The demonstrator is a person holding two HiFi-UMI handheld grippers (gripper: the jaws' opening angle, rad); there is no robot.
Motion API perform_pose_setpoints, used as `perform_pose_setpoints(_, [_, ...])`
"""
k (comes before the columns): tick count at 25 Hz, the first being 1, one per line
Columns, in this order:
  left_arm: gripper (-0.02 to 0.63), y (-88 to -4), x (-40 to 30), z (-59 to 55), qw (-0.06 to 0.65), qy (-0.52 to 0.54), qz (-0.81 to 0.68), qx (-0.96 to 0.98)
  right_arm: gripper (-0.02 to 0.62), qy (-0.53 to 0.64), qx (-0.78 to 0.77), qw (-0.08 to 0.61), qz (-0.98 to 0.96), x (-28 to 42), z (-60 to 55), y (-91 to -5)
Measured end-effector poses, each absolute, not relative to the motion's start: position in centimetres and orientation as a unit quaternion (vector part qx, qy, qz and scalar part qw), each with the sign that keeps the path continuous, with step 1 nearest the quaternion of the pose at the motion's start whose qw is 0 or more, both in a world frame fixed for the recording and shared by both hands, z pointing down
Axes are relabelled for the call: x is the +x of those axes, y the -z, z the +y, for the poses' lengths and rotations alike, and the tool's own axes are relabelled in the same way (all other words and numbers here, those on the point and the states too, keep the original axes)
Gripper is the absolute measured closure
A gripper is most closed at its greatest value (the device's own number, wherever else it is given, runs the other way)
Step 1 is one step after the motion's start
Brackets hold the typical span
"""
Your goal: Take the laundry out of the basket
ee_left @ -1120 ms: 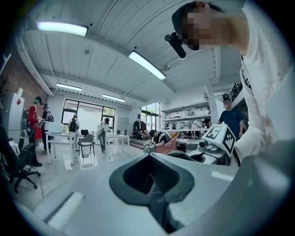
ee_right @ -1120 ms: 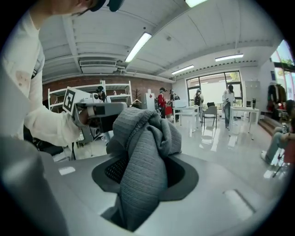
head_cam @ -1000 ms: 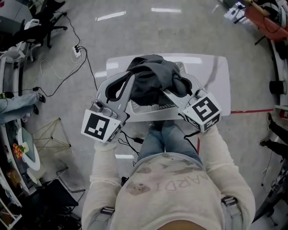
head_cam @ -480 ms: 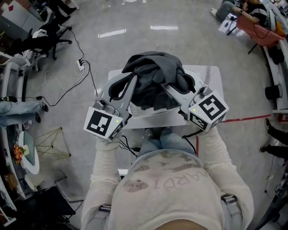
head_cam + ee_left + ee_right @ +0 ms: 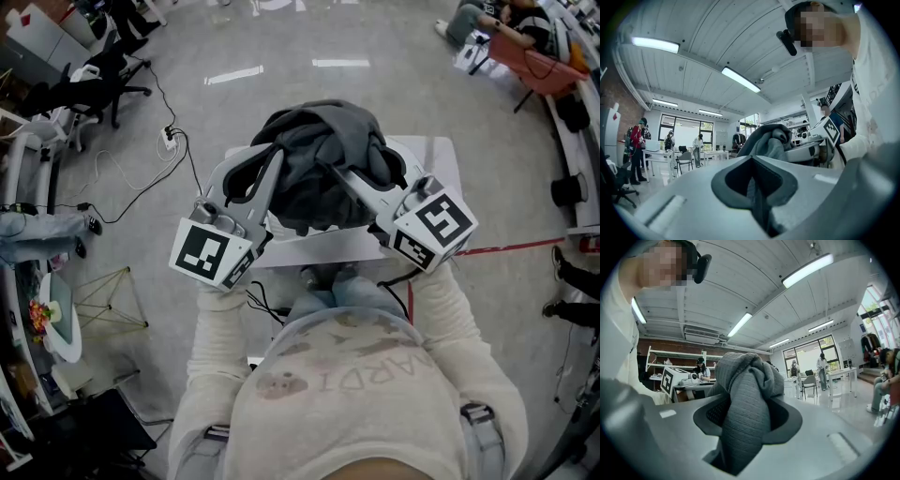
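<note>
A dark grey garment [image 5: 319, 155] hangs bunched in the air between my two grippers, above the white basket [image 5: 319, 240], which it mostly hides. In the head view my left gripper [image 5: 274, 169] pinches the garment's left side and my right gripper [image 5: 339, 176] pinches its right side. The left gripper view shows the left gripper [image 5: 757, 192] shut with a fold of the grey cloth [image 5: 768, 140] pressed between the jaws. In the right gripper view the right gripper [image 5: 738, 432] is shut on a thick ribbed fold of the garment [image 5: 745, 390].
The basket stands on a small white table [image 5: 445, 183] on a grey floor. Cables and a power strip [image 5: 169, 131] lie to the left, office chairs [image 5: 84, 84] at the far left. Red tape [image 5: 511, 248] marks the floor at right. Other people stand far off.
Both grippers have risen with the grey garment, lifting it higher above the basket and closer to the head camera. Their hold has not changed.
</note>
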State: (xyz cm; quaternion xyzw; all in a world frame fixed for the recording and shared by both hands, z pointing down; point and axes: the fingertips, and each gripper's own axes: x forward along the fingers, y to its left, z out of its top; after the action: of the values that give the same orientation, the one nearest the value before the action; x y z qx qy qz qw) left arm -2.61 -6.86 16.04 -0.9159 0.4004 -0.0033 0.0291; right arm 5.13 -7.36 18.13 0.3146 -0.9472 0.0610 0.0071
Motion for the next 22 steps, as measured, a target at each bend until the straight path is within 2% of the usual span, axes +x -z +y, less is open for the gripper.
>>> perform_pose_setpoints(17, [0.606, -14.1, -3.2, -5.7, 0.034, -0.005, 0.425, -0.905, 0.4, -0.031, 0.318, 0.003, -0.948, 6.4, -6.4, -16.3])
perform_pose_setpoints(22, [0.606, -13.9, -0.7, -5.0, 0.037, -0.004, 0.427, -0.903, 0.399, -0.029, 0.32, -0.001, -0.947, 9.1, -5.9, -16.0])
